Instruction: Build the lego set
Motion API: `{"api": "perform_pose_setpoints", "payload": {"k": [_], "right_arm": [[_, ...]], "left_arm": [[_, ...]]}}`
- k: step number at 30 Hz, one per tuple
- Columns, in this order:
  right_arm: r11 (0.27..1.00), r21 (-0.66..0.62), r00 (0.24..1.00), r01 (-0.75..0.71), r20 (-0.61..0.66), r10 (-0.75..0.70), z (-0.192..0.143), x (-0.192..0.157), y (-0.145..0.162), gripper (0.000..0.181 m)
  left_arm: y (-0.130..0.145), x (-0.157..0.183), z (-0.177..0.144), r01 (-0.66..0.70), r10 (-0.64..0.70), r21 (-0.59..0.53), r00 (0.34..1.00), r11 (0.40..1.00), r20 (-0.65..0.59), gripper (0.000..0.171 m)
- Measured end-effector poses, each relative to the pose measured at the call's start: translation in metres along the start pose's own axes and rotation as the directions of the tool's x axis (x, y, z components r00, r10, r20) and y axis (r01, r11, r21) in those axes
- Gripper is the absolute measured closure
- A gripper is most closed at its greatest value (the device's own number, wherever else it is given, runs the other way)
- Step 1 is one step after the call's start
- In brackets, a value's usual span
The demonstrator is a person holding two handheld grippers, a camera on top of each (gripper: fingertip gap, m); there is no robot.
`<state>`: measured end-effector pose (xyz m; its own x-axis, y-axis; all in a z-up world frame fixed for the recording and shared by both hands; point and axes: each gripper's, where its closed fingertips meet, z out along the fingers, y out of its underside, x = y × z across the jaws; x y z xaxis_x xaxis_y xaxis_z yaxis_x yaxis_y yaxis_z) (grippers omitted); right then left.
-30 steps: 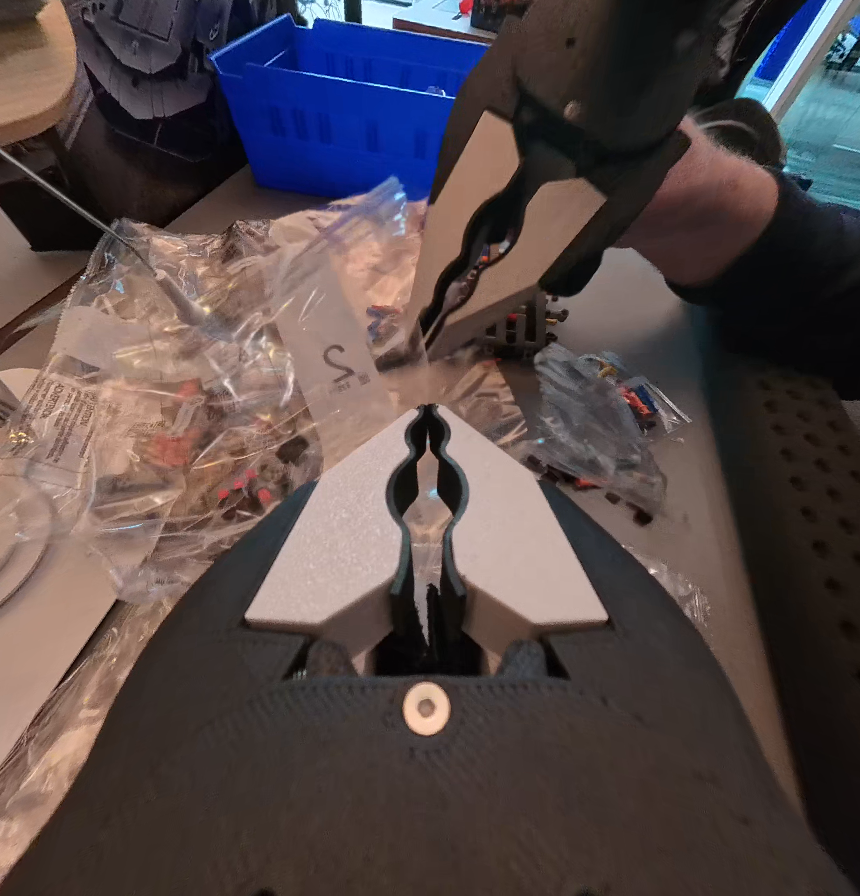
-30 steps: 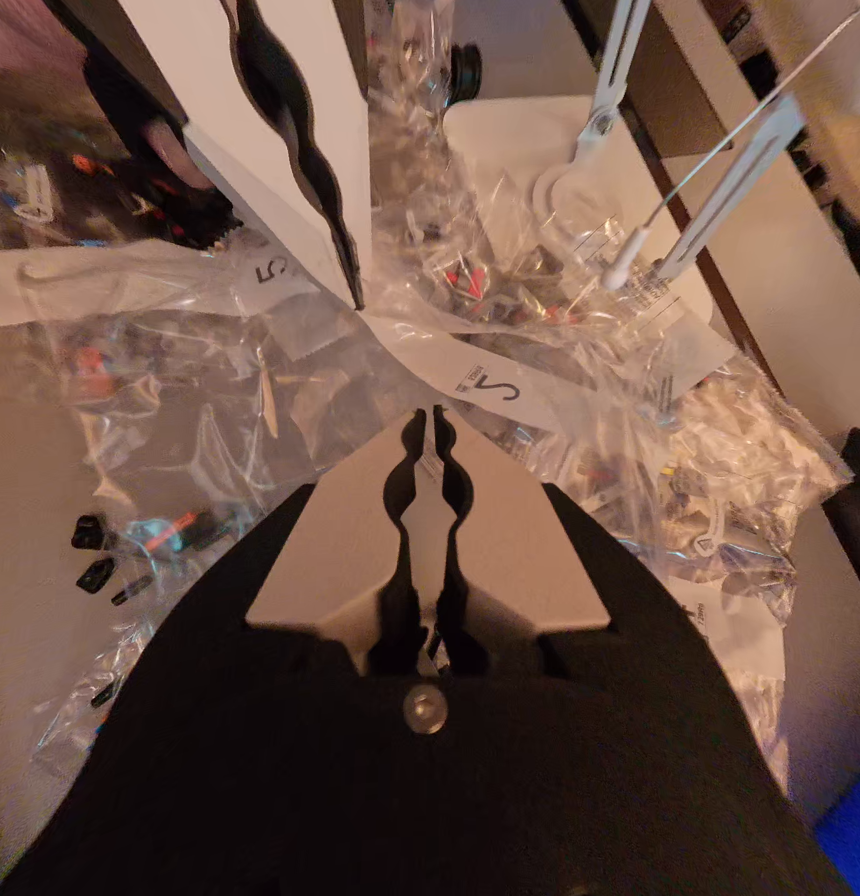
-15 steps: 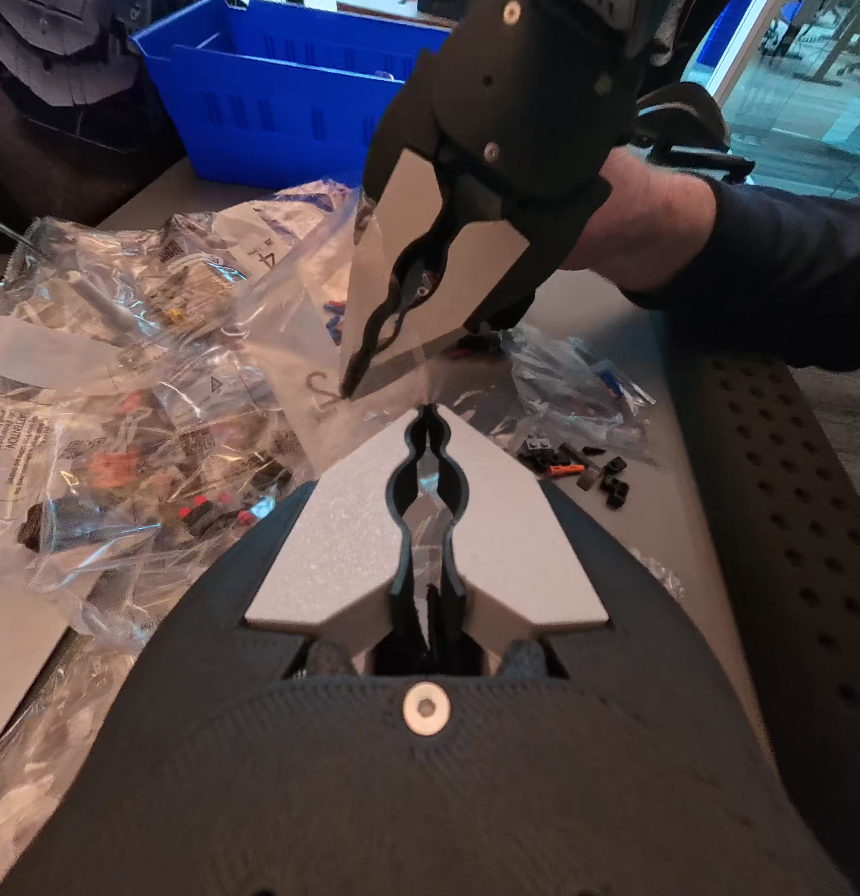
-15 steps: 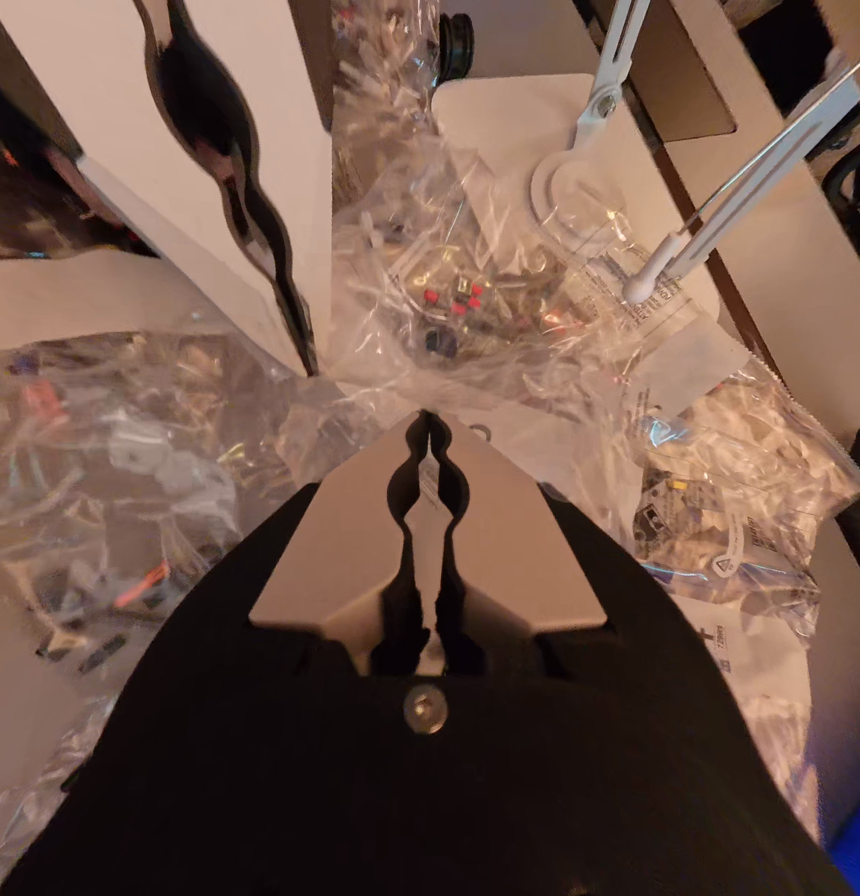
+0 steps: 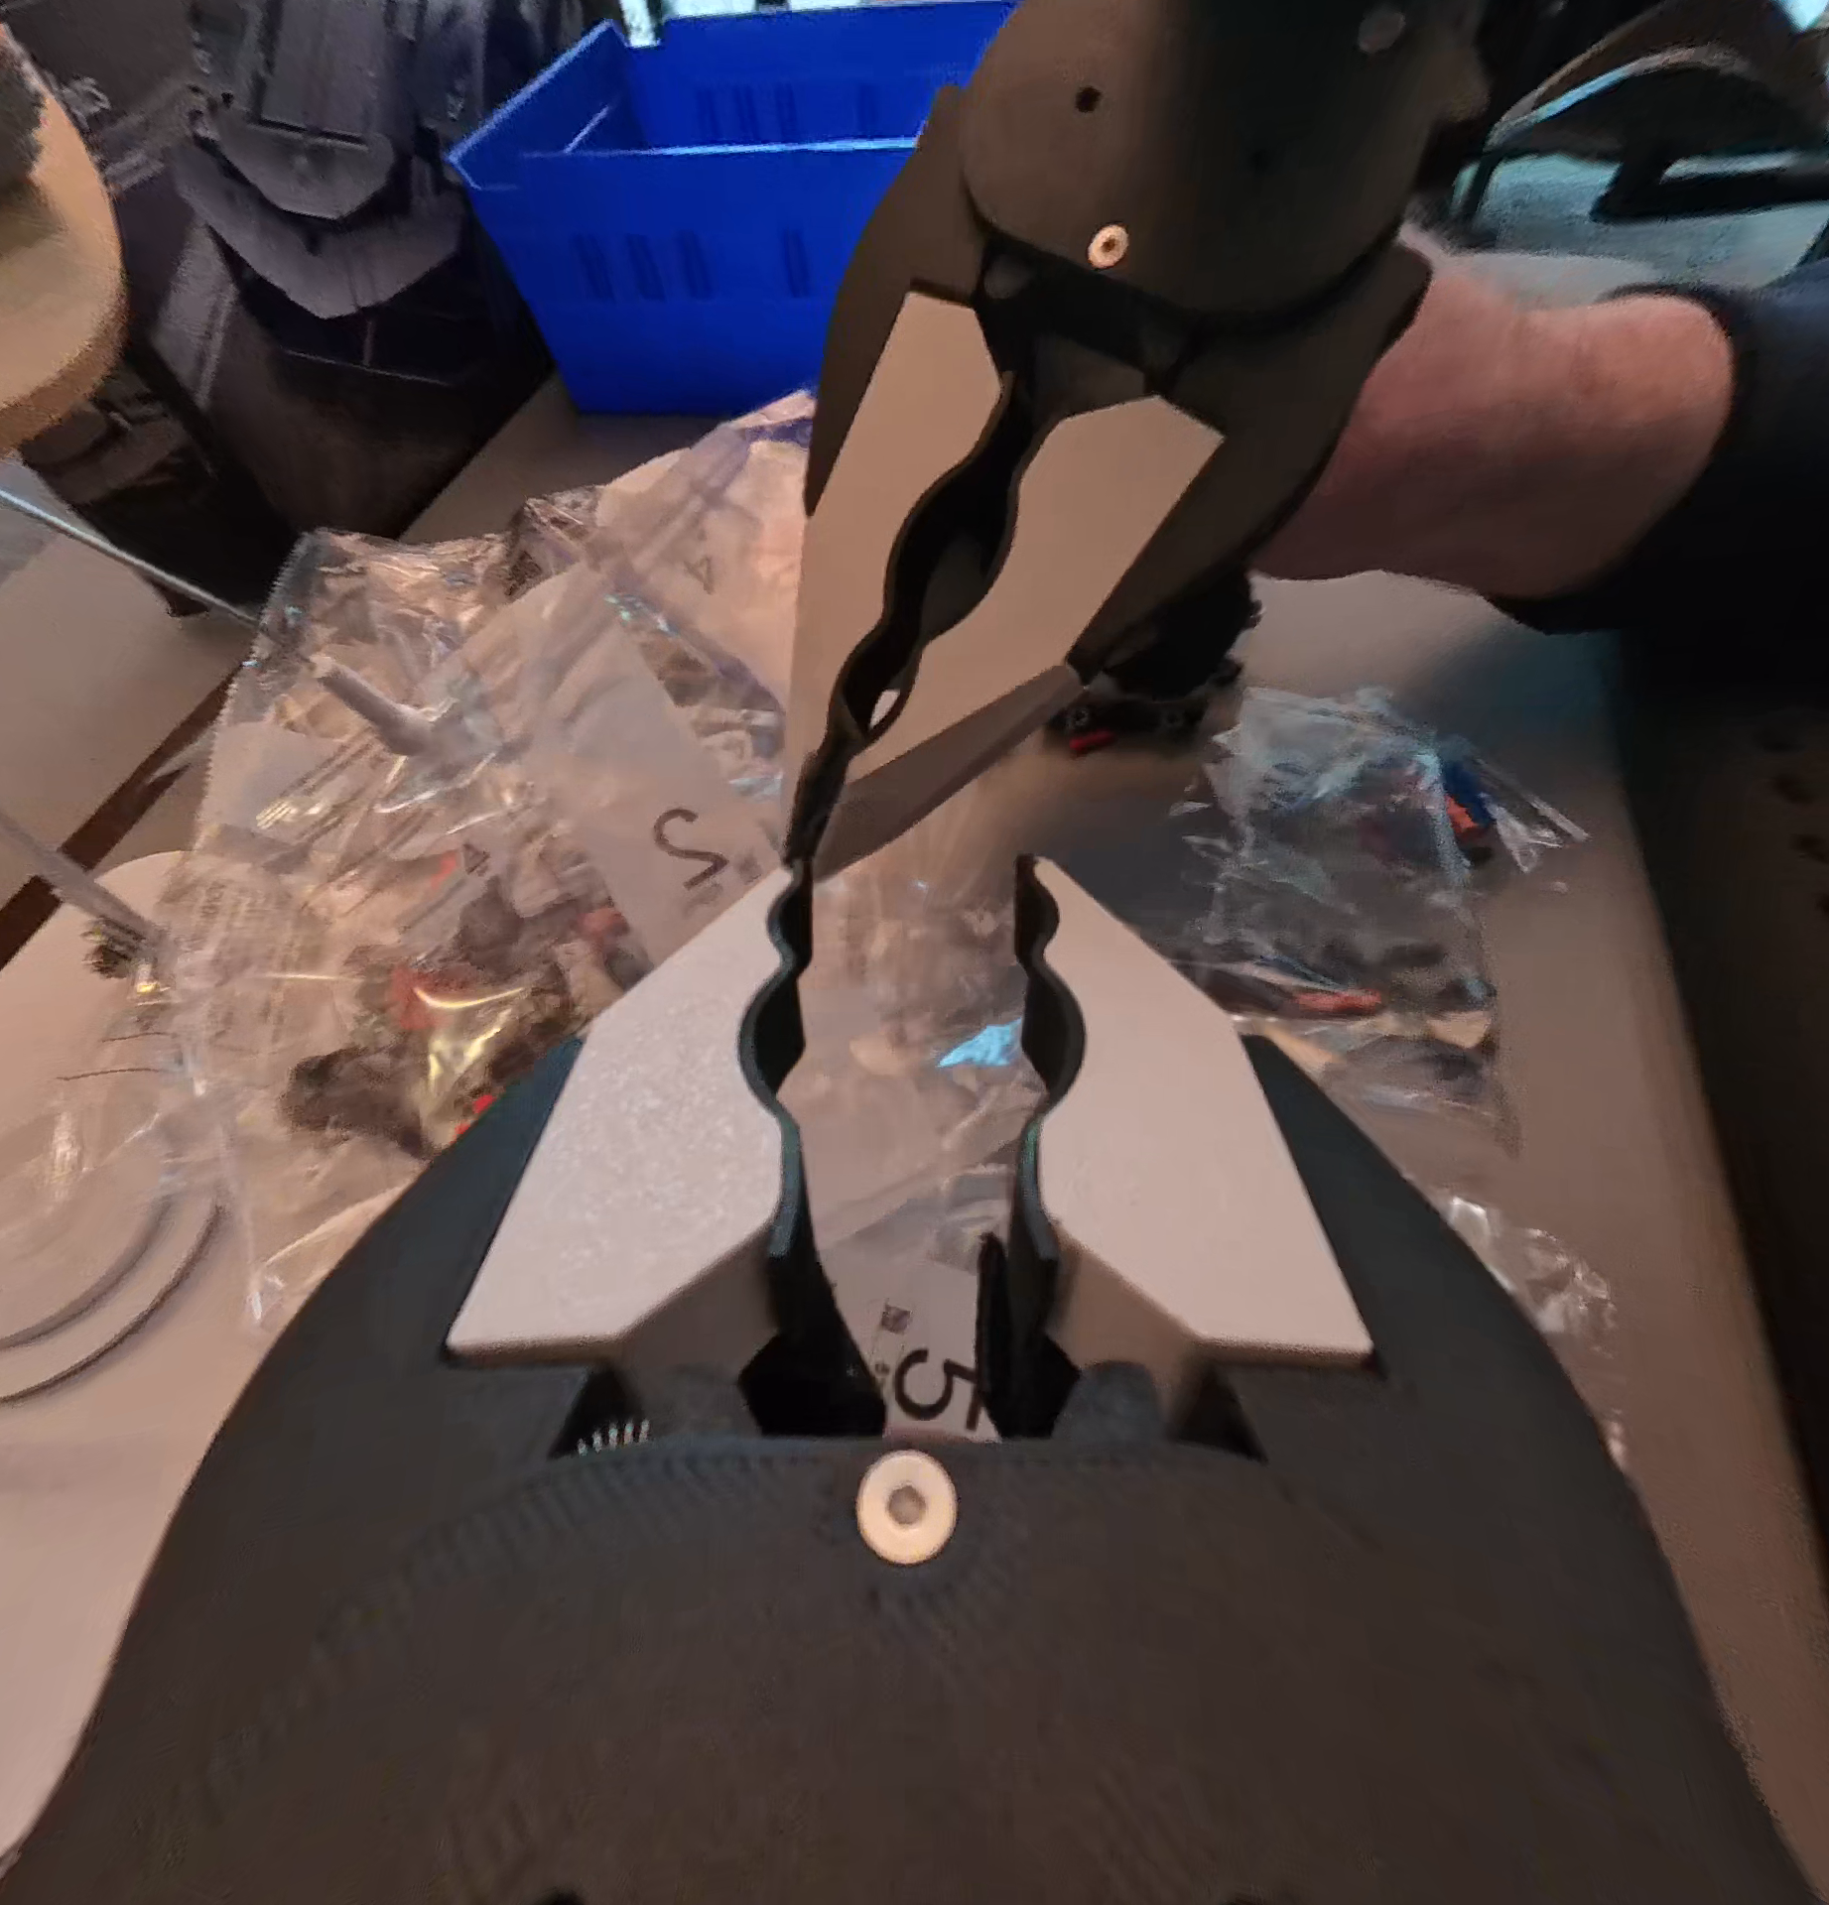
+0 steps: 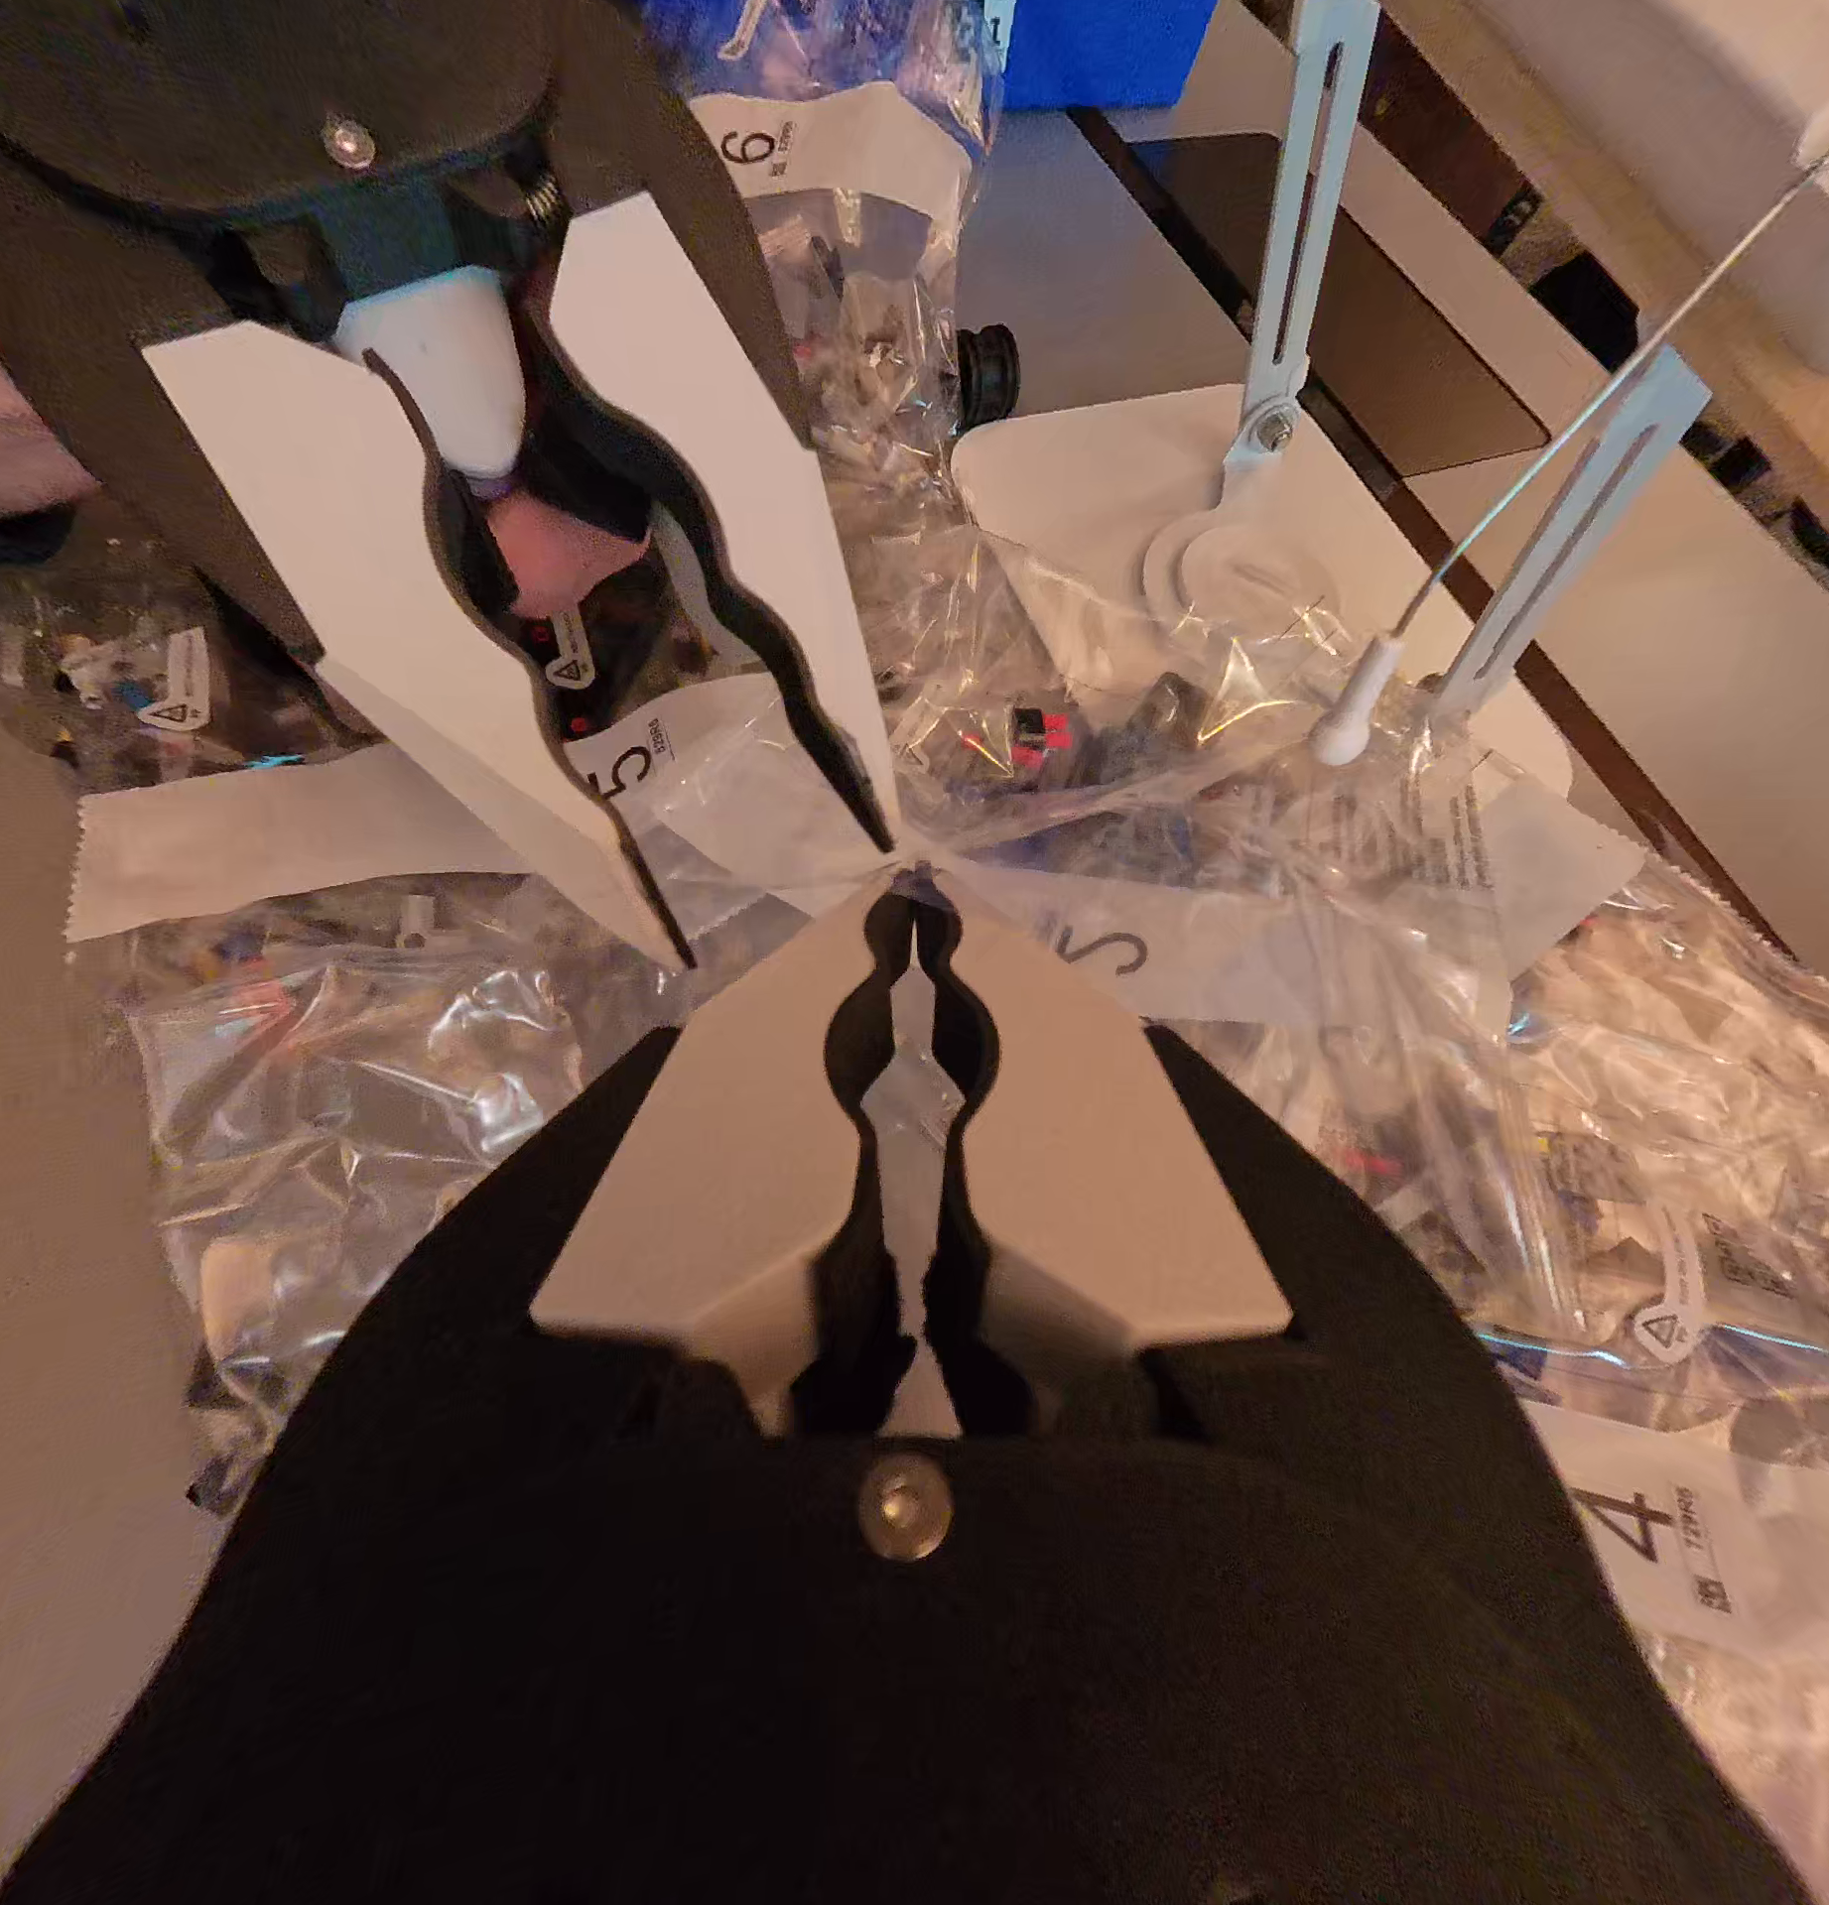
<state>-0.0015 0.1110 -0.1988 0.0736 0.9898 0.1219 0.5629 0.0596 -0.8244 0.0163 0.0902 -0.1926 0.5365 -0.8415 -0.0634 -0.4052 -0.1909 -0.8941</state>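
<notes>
Clear bags of small lego pieces lie heaped across the tabletop [image 5: 1425, 660]. The right gripper [image 6: 908, 895] is clenched on the corner of one bag [image 6: 1178, 825], pinching the thin plastic between its tips; dark and red pieces show through that bag beyond the pinch. The left gripper [image 5: 912, 881] is released, its jaws spread wide over the same heap, with one tip just beside the pinched corner. A second bag [image 5: 1343, 917] near the tabletop's right edge holds dark, red and blue pieces. More bags [image 6: 312, 1113] of mixed pieces lie under both grippers, each with a white printed strip. A blue bin [image 5: 704, 206] stands at the far edge; what is in it cannot be told. A white stand [image 6: 1240, 485] rises from a white base plate beside the bags.
</notes>
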Motion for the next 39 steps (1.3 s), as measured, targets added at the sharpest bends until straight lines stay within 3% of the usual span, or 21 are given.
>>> {"api": "perform_pose_setpoints", "payload": {"k": [7,13,15,20,31,34,39], "right_arm": [[1.0,0.027,1.0,-0.014,-0.015,0.014,-0.001,0.002,-0.006,0.181],[0.997,0.069,0.999,-0.039,0.01,0.038,-0.003,-0.001,-0.012,0.181],[0.996,0.077,0.999,-0.047,0.016,0.046,-0.004,-0.002,-0.015,0.181],[1.0,-0.021,0.999,-0.008,-0.048,0.007,0.0,0.008,0.002,0.181],[0.947,-0.313,0.995,0.077,-0.042,-0.095,0.016,0.006,0.053,0.181],[0.957,-0.279,0.995,0.079,-0.04,-0.094,0.012,0.006,0.045,0.181],[0.993,-0.119,0.999,0.025,0.048,-0.019,-0.017,0.0,0.02,0.174]], "left_arm": [[0.003,-0.011,0.003,-0.074,0.083,-0.076,0.988,0.994,0.13,0.14],[0.008,-0.018,0.003,-0.139,0.163,-0.129,0.967,0.982,0.194,0.171],[0.01,-0.018,0.004,-0.145,0.171,-0.14,0.965,0.98,0.198,0.171],[0.006,-0.017,0.003,-0.166,0.192,-0.136,0.959,0.977,0.209,0.171],[-0.013,-0.032,-0.018,-0.148,0.154,-0.04,0.944,0.988,0.292,0.171],[-0.012,-0.04,-0.025,-0.132,0.136,-0.033,0.94,0.991,0.314,0.171],[-0.007,-0.049,-0.031,-0.114,0.119,-0.033,0.936,0.993,0.333,0.171]]}}
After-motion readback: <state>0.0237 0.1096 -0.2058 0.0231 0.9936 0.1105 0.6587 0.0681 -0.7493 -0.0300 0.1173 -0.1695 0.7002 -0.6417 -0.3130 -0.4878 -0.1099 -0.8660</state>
